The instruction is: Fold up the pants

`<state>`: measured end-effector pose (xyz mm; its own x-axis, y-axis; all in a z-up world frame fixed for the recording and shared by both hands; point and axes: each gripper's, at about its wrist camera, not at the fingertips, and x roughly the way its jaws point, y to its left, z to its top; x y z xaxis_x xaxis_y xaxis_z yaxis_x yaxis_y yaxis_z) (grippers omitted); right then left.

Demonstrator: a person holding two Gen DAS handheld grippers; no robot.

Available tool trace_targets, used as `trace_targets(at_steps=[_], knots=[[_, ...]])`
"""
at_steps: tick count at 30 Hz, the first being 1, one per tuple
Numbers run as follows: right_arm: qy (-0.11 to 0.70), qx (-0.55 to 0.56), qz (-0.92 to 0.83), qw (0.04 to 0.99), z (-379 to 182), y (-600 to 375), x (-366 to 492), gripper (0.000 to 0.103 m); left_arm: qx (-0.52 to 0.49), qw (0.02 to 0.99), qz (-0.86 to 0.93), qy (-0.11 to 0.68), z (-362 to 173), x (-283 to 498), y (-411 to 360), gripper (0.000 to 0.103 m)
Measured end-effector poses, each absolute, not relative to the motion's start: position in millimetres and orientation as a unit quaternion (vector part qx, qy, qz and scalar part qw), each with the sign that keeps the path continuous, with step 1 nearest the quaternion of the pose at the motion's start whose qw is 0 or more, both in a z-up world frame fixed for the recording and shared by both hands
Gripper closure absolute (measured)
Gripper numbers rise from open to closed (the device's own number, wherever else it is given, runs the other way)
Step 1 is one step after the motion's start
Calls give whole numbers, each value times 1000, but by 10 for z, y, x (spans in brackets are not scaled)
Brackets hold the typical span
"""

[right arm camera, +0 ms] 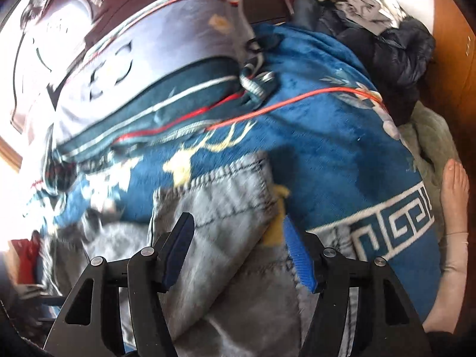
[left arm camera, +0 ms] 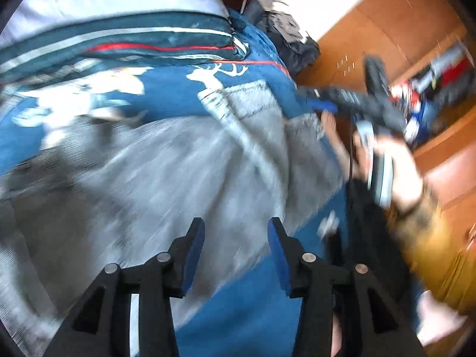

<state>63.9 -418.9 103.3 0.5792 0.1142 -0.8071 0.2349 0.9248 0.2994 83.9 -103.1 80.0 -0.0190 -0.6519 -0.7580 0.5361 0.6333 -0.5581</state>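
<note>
Pants, grey, lie mid-frame on blanket. Left gripper & right gripper both part-open, holding nothing. Next fold prob: grab matching corners, lift evenly, align hems w/ seams.

My left hand-held gripper tilts downward, its jaws parted with nothing between them. My right hand-held gripper tilts down too, jaws wider apart, pads pressing on nothing.
</note>
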Motion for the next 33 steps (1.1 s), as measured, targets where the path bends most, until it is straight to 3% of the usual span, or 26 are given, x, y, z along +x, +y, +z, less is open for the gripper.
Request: trace_targets(at_steps=[6, 12, 14, 16, 17, 19, 20, 25, 30, 33], knots=[[443, 228, -4, 867, 786, -4403, 713, 42, -131, 671, -399, 611, 413, 1331, -1790, 58], [453, 244, 34, 857, 579, -4711, 1221, 42, -136, 674, -372, 624, 208, 1617, -2143, 58], [463, 250, 55, 849, 494, -4727, 1367, 50, -168, 664, -363, 632, 160, 1739, -2171, 58], [487, 242, 62, 837, 363, -4687, 1510, 75, -177, 667, -352, 633, 116, 1830, -2207, 58], [494, 231, 62, 836, 322, -4657, 1535, 78, -185, 656, -365, 634, 101, 1855, -2226, 63], [491, 212, 64, 842, 331, -4619, 1527, 85, -183, 663, -365, 628, 124, 1855, -2243, 85], [487, 213, 66, 844, 349, -4626, 1508, 86, -181, 667, -370, 621, 156, 1839, -2235, 90], [448, 239, 76, 858, 584, -4769, 1231, 88, -214, 663, -422, 580, 468, 1618, -2193, 90], [423, 243, 94, 868, 842, -4918, 853, 87, -173, 656, -491, 547, 832, 1100, -2419, 90], [428, 262, 101, 859, 799, -5075, 637, 79, -119, 643, -523, 547, 906, 700, -2731, 90]])
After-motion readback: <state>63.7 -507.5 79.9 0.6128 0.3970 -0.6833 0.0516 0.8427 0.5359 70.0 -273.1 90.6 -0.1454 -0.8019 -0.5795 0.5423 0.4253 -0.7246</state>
